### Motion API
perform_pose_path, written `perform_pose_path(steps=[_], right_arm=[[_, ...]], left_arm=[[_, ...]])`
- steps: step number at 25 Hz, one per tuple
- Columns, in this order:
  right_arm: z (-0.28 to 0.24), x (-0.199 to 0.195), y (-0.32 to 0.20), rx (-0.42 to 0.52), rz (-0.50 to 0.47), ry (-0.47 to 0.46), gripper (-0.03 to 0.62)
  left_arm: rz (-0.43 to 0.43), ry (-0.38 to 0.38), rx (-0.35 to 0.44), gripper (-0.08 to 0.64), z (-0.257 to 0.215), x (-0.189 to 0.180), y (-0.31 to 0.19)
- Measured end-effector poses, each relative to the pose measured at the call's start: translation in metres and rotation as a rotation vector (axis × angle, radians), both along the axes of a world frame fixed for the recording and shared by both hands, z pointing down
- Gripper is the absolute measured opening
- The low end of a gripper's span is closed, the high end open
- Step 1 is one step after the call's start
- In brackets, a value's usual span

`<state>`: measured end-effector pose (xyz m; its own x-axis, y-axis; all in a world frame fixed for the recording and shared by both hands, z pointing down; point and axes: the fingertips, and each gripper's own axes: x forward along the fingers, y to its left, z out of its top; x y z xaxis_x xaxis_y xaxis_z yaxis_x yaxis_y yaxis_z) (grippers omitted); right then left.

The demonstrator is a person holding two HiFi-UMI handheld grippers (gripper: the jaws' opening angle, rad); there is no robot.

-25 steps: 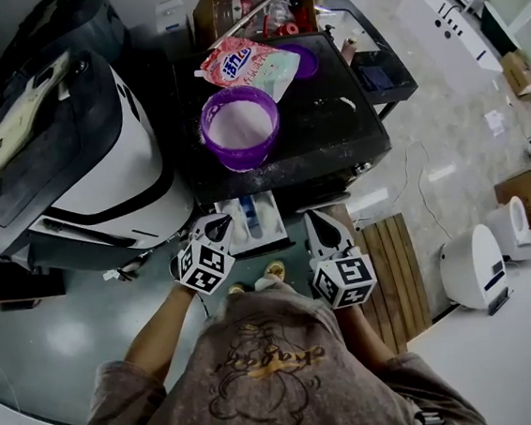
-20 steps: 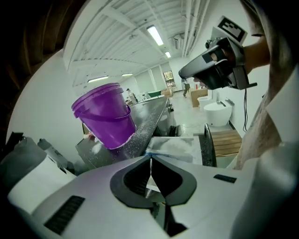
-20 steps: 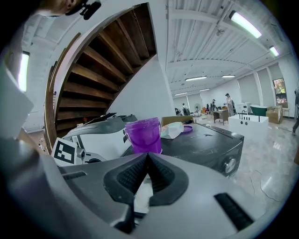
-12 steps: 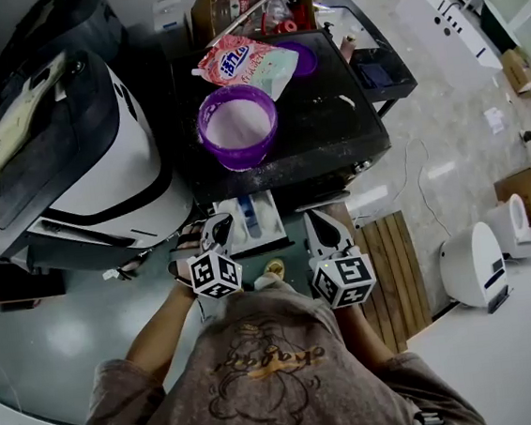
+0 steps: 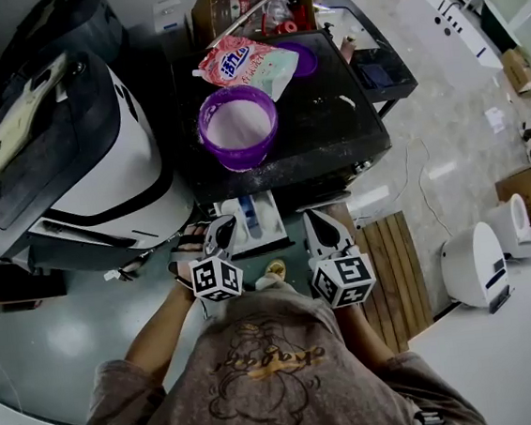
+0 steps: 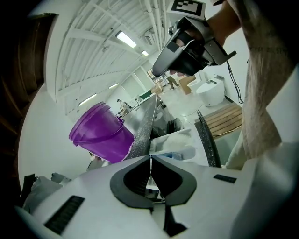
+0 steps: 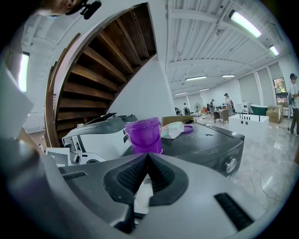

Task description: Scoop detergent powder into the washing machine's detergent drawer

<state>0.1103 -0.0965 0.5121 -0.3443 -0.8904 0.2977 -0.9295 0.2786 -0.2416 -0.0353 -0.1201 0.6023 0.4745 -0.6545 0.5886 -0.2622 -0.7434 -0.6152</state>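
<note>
Black washing machine top (image 5: 332, 124) carries the purple powder tub (image 5: 240, 126).
My left claw (image 5: 218, 229) and right claw (image 5: 319, 229) hover pinched shut and empty, flanking the pulled-out detergent drawer (image 5: 252, 219) below it.

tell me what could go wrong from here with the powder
The open purple bucket of powder stands near the front edge of the machine top, above the pulled-out detergent drawer; a bump could tip it. The drawer juts out beside the left gripper and right gripper, both shut and empty; a careless swing might knock it.
</note>
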Motion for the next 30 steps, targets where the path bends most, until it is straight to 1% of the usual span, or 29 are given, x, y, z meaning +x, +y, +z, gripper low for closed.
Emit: perform_pose_path(steps=[6,12,14,15,16,17,18,22,26,28,30], right_arm=[[-0.001,-0.002,0.001,0.003,-0.004,0.0,0.002],[-0.002,-0.006,0.003,0.006,-0.009,-0.002,0.002],[-0.002,-0.005,0.005,0.007,-0.007,-0.002,0.002],[-0.002,-0.005,0.006,0.006,-0.006,-0.002,0.002],[-0.002,-0.005,0.006,0.006,-0.005,-0.001,0.002],[-0.002,-0.005,0.007,0.006,-0.004,-0.001,0.002],[-0.002,-0.005,0.008,0.006,-0.004,-0.001,0.002],[-0.003,-0.005,0.01,0.007,-0.004,0.004,0.002],[-0.004,-0.003,0.01,0.007,-0.004,0.011,0.002],[-0.005,-0.003,0.01,0.006,-0.006,0.011,0.002],[-0.006,-0.002,0.01,0.013,-0.006,0.014,0.002]], left_arm=[[0.05,-0.033,0.047,0.023,-0.008,0.003,0.007],[0.071,-0.058,0.095,0.023,-0.01,0.003,0.013],[0.067,-0.052,0.094,0.023,-0.012,0.002,0.014],[0.056,-0.035,0.085,0.023,-0.014,0.001,0.013],[0.036,-0.002,0.065,0.023,-0.016,0.0,0.013],[0.007,0.047,0.034,0.023,-0.019,-0.001,0.011],[-0.03,0.111,-0.007,0.023,-0.023,-0.003,0.01],[-0.2,0.405,-0.19,0.023,-0.044,-0.014,0.0],[-0.323,0.659,-0.31,0.023,-0.066,-0.022,-0.007],[-0.368,0.753,-0.354,0.023,-0.076,-0.025,-0.008],[-0.398,0.819,-0.367,0.023,-0.085,-0.03,-0.009]])
